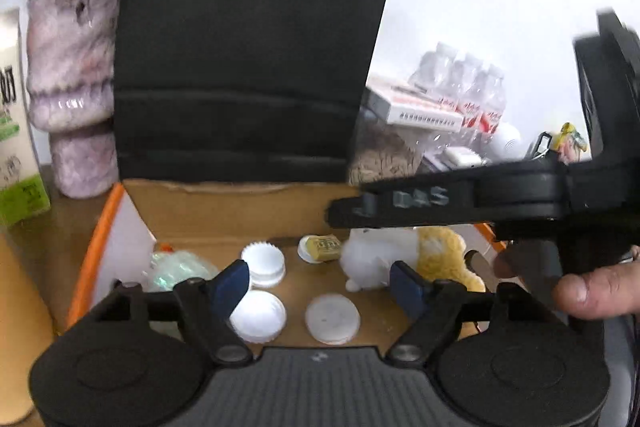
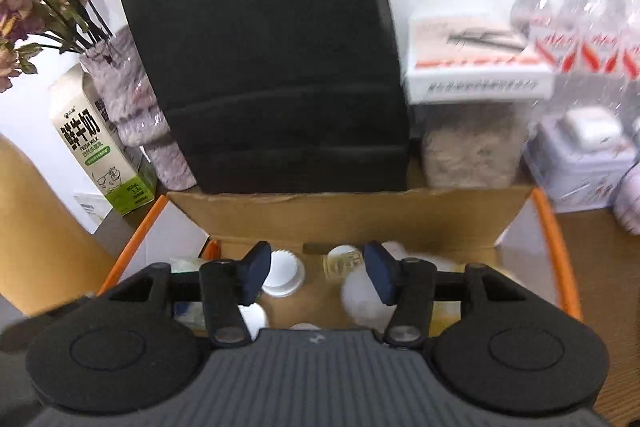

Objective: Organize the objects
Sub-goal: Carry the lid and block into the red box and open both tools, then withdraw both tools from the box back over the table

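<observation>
An open cardboard box [image 1: 240, 203] with orange edges holds several white bottle caps [image 1: 259, 315], a small yellow packet [image 1: 325, 246], a crinkled clear wrapper [image 1: 176, 269] and a white and yellow plush toy [image 1: 404, 259]. My left gripper [image 1: 320, 285] is open and empty above the caps. The right gripper's body [image 1: 500, 201] crosses the left wrist view above the plush, held by a hand [image 1: 592, 291]. In the right wrist view my right gripper [image 2: 318, 275] is open and empty over the box [image 2: 352, 211], with caps [image 2: 282, 273], the packet [image 2: 342, 263] and the blurred plush [image 2: 362, 297] below.
A tall black paper bag [image 2: 264, 51] stands behind the box. A marbled vase with dried flowers [image 2: 132, 99] and a milk carton [image 2: 96, 143] are at the left. A clear container of grain [image 2: 472, 151], a white carton [image 2: 476, 67] and wrapped water bottles [image 2: 580, 15] are at the right.
</observation>
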The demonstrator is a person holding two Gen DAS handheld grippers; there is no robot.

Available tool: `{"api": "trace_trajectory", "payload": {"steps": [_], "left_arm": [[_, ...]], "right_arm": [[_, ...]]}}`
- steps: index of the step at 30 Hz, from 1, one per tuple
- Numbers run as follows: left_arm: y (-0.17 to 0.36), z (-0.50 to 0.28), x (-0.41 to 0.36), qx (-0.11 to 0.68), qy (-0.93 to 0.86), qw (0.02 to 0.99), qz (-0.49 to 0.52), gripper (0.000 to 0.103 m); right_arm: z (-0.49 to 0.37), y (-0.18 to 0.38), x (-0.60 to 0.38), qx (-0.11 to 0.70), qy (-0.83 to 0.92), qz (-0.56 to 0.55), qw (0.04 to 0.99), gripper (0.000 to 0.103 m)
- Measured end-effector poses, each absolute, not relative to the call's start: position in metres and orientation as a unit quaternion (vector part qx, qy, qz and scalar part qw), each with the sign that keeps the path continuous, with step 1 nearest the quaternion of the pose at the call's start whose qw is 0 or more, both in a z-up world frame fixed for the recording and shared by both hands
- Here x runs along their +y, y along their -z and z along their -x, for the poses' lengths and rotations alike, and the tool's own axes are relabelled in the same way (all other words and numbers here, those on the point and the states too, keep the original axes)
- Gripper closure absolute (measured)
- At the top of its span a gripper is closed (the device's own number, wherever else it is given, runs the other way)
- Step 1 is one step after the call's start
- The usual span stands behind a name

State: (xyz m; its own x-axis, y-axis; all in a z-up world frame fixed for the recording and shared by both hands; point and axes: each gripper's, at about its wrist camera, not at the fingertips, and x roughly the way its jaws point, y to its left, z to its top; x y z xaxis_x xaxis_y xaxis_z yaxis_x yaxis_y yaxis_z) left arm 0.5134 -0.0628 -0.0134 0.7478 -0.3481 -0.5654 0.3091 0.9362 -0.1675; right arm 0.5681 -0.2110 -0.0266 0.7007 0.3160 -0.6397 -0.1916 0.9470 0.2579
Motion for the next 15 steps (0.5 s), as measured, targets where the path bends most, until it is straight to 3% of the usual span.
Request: {"api": "trace_trajectory", "payload": {"steps": [7,13,15], "left_arm": [[-0.043,-0.454,-0.036,0.267,0.131,0.954,0.02,0.019],[-0.076,-0.351,-0.019,0.227,0.115,0.967,0.006,0.011],[-0.076,-0.306,-0.015,0.212,0.12,0.97,0.012,0.008]], "right_arm": [[-0.519,-0.011,-0.234,0.334,-0.133,-0.063,0.931,0.046],[-0.415,-0.05,-0.247,0.273,-0.136,-0.034,0.952,0.034],[-0.363,-0.055,-0.25,0.25,-0.143,-0.029,0.957,0.024]]}}
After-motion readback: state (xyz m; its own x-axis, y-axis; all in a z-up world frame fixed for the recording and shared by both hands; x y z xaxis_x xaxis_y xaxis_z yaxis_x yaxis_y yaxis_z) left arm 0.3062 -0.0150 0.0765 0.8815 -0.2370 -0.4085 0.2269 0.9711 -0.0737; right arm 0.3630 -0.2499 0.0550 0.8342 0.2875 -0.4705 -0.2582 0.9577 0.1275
